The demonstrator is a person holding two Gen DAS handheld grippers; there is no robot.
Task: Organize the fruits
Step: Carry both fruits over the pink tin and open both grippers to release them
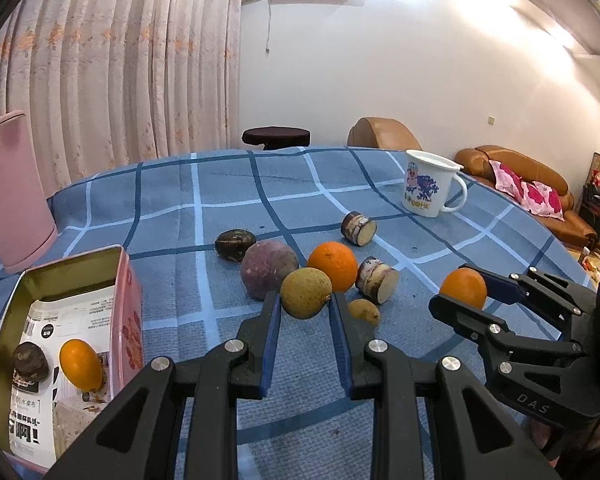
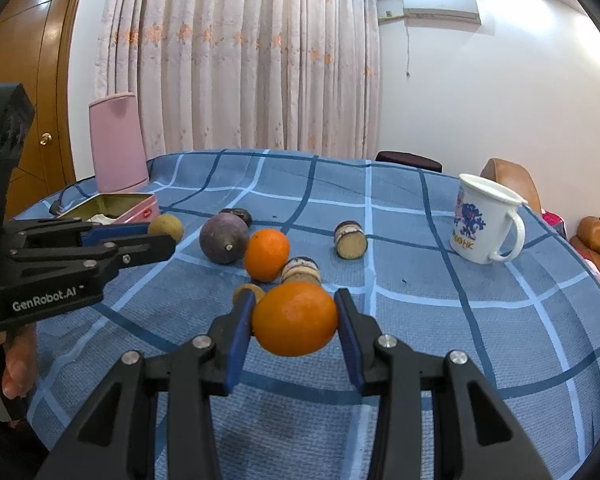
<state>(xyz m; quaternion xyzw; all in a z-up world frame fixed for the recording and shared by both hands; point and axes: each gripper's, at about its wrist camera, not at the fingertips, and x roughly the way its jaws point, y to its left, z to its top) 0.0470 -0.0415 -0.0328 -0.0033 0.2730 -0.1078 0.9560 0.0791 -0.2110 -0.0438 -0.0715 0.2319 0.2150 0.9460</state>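
Note:
My left gripper (image 1: 305,300) is shut on a round tan fruit (image 1: 306,293), held above the blue checked cloth; it also shows in the right wrist view (image 2: 166,227). My right gripper (image 2: 295,317) is shut on an orange (image 2: 295,319), seen too in the left wrist view (image 1: 463,288). On the cloth lie another orange (image 1: 333,265), a purple fruit (image 1: 268,269), a dark fruit (image 1: 235,244), a small tan fruit (image 1: 365,311) and two cut sugarcane pieces (image 1: 377,280) (image 1: 359,228). The pink tin (image 1: 126,312) at left holds an orange (image 1: 80,364) and a dark fruit (image 1: 30,361).
A white printed mug (image 1: 428,189) stands at the table's far right. A pink bin (image 1: 12,188) stands at the far left behind the tin. A dark stool (image 1: 276,137) and brown sofa (image 1: 532,184) lie beyond the table edge.

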